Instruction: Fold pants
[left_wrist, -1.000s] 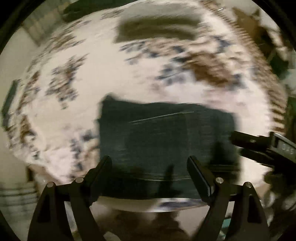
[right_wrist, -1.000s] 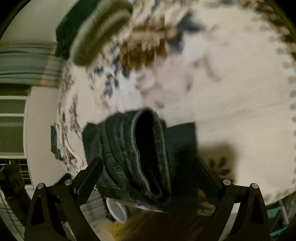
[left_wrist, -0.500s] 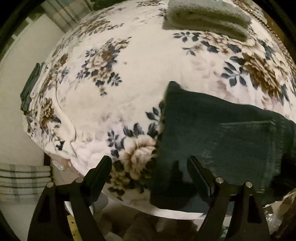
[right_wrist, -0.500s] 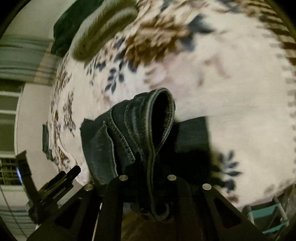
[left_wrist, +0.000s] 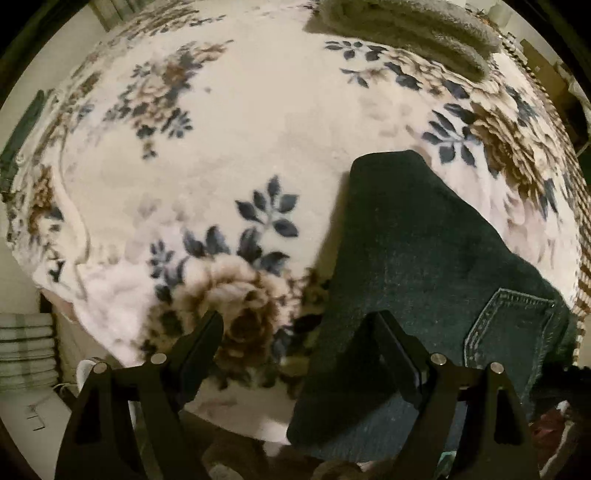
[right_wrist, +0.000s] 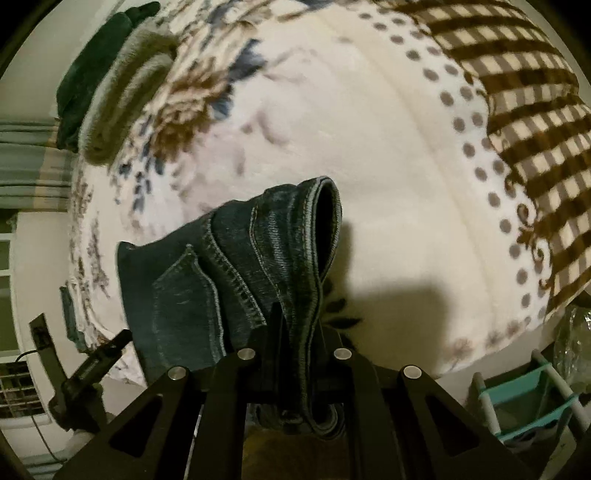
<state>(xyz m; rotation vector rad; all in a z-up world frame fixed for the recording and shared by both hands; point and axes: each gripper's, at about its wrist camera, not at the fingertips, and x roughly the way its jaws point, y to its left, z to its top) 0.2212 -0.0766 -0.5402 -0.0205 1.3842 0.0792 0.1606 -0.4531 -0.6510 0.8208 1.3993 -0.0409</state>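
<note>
Nearest you, your right claw (right_wrist: 295, 354) is clamped on the waistband of the dark denim jeans (right_wrist: 236, 273), which bunch toward ten o'clock, so that end can be carried over for a fold. Your left claw (left_wrist: 295, 354) stands wide and empty above the jeans' edge, likely to pin or take it. Beyond lies the floral blanket (left_wrist: 258, 129) on the bed; a folded towel (left_wrist: 406, 33) rests at one o'clock.

pants (left_wrist: 424, 258): one dark denim pair, on the floral blanket
floral blanket (left_wrist: 258, 129): one
grey folded towels (left_wrist: 406, 26): one, at the blanket's far edge
dark green folded cloth (right_wrist: 92, 70): one, touching the towel
checked blanket (right_wrist: 517, 110): one, along the floral blanket's side
grippers: two, left gripper (left_wrist: 295, 343), right gripper (right_wrist: 295, 339)
</note>
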